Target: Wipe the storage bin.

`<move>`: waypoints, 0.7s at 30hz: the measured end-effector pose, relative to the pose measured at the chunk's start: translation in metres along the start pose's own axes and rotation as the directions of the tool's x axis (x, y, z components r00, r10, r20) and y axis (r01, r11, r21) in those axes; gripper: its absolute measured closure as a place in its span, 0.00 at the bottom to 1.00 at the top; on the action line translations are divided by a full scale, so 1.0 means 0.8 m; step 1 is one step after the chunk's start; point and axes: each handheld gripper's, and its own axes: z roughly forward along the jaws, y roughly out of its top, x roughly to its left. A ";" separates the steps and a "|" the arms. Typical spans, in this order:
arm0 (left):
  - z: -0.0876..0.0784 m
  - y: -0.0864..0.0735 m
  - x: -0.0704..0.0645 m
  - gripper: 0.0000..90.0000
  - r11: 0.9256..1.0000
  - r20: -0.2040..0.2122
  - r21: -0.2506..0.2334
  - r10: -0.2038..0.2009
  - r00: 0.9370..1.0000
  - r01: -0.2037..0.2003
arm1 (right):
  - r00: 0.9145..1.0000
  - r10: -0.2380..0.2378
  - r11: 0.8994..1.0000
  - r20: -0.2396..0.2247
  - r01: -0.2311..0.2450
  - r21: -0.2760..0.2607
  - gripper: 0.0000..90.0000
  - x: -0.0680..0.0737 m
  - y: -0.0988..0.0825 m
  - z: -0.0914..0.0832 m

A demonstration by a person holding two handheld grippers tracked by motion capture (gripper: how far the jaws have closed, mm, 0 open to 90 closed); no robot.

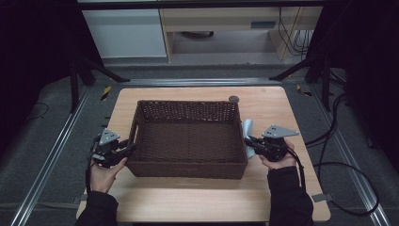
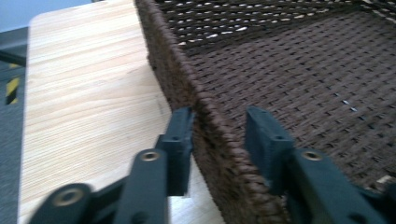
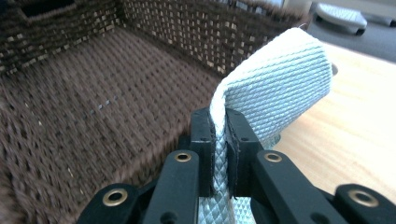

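Note:
A brown wicker basket point(image 1: 188, 170) stands on the middle of the wooden table point(image 1: 197, 197). My left gripper point(image 1: 131, 147) is at the basket's left side. In the left gripper view its jaws point(image 2: 217, 115) straddle the basket wall point(image 2: 219, 158), one outside and one inside. The inner pad stands a little off the rim, so the gripper is open. My right gripper point(image 1: 247, 141) is at the basket's right side, shut on a white woven strap point(image 1: 248, 128). In the right gripper view the strap point(image 3: 280, 84) loops up from between the pads point(image 3: 219, 116), beside the basket point(image 3: 93, 116).
A small dark round object point(image 1: 234, 99) lies on the table by the basket's far right corner. Bare wood runs along the table's front edge. Metal rails point(image 1: 51, 155) and cables point(image 1: 339, 165) flank the table on the grey floor.

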 end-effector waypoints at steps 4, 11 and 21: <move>0.001 0.000 0.000 0.73 1.000 0.001 0.000 -0.013 1.000 0.013 | 1.000 0.019 0.998 -0.002 -0.019 0.055 0.93 0.000 -0.021 0.007; 0.001 -0.001 0.001 0.73 1.000 -0.001 -0.004 -0.022 1.000 0.022 | 0.999 0.041 0.986 0.002 -0.041 0.162 0.93 0.004 -0.055 0.022; 0.004 0.003 0.000 0.73 1.000 -0.016 0.002 -0.011 1.000 0.011 | 0.999 0.034 0.999 -0.001 -0.034 0.038 0.93 0.005 -0.031 -0.001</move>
